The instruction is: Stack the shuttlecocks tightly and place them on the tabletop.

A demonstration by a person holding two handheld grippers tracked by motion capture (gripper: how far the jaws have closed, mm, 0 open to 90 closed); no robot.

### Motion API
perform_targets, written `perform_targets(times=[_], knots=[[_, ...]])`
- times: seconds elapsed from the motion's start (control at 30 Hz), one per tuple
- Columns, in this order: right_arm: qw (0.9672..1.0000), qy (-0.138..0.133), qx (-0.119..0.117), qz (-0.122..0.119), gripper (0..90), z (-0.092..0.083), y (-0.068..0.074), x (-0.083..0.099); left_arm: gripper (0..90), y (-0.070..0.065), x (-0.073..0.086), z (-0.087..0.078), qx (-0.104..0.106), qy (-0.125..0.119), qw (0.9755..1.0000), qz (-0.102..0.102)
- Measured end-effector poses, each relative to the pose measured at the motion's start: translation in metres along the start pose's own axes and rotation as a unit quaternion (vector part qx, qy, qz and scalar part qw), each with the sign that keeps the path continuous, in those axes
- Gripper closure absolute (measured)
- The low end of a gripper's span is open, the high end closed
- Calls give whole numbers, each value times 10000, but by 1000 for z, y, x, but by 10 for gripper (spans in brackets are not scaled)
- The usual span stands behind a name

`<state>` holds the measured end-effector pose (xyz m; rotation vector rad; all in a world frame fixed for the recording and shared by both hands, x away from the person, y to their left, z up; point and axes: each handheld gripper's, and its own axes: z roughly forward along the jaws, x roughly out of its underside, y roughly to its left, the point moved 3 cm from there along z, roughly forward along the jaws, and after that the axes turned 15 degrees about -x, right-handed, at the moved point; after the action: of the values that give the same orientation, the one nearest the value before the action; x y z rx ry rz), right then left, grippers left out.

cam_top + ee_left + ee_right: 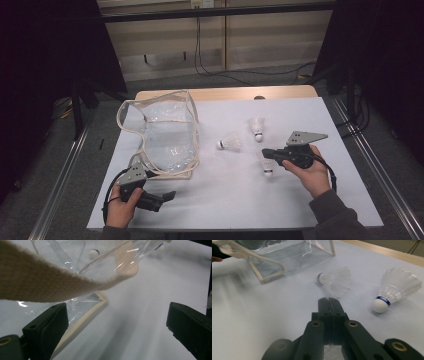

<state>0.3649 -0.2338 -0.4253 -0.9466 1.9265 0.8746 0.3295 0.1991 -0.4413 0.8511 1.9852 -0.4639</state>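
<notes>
A clear plastic bag (165, 135) with cream webbing trim stands open at the left of the white table top (225, 200). My left gripper (169, 196) rests by its near corner, open; in the left gripper view its jaws (117, 322) stand wide apart with nothing between them, under the bag's strap (50, 285). Two white shuttlecocks (230, 143) (257, 127) lie mid-table. My right gripper (264, 152) has its jaws pressed together, and a third shuttlecock (268, 167) hangs cork-down beneath them, seemingly pinched by its feathers. The right gripper view has the jaws (328, 301) shut, with white feathers (332, 352) below.
The wooden table edge (225, 93) runs along the back. Cables (210, 70) lie on the floor behind it, and metal rails (65, 170) flank both sides. In the right gripper view the two loose shuttlecocks (335, 281) (395, 288) lie ahead, the bag (287, 255) beyond.
</notes>
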Motion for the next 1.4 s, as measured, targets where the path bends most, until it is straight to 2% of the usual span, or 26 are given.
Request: perform_targets(times=[0.23, 0.4, 0.53, 0.93, 0.97, 1.27, 1.4], knots=[[9994, -149, 295, 124, 890, -1, -12, -2, 39, 0, 0, 0, -10, -5, 10000, 9], [9990, -74, 430, 120, 878, 1, -17, 0, 39, 0, 0, 0, -5, -10, 10000, 10], [9991, -47, 422, 92, 871, 1, -17, 0, 40, 0, 0, 0, 1, -10, 10000, 16], [9997, 84, 226, 93, 825, -6, -7, 8, 39, -1, 0, 1, -14, -44, 10000, -45], [9997, 81, 229, 60, 820, -7, -6, 9, 39, 0, 0, 0, -23, -14, 10000, 15], [9999, 0, 136, 78, 781, -17, 1, 11, 39, 0, 0, 0, -24, 2, 10000, 19], [9998, 33, 165, 82, 772, -22, 2, 13, 39, 0, 0, 0, -32, 3, 10000, 38]])
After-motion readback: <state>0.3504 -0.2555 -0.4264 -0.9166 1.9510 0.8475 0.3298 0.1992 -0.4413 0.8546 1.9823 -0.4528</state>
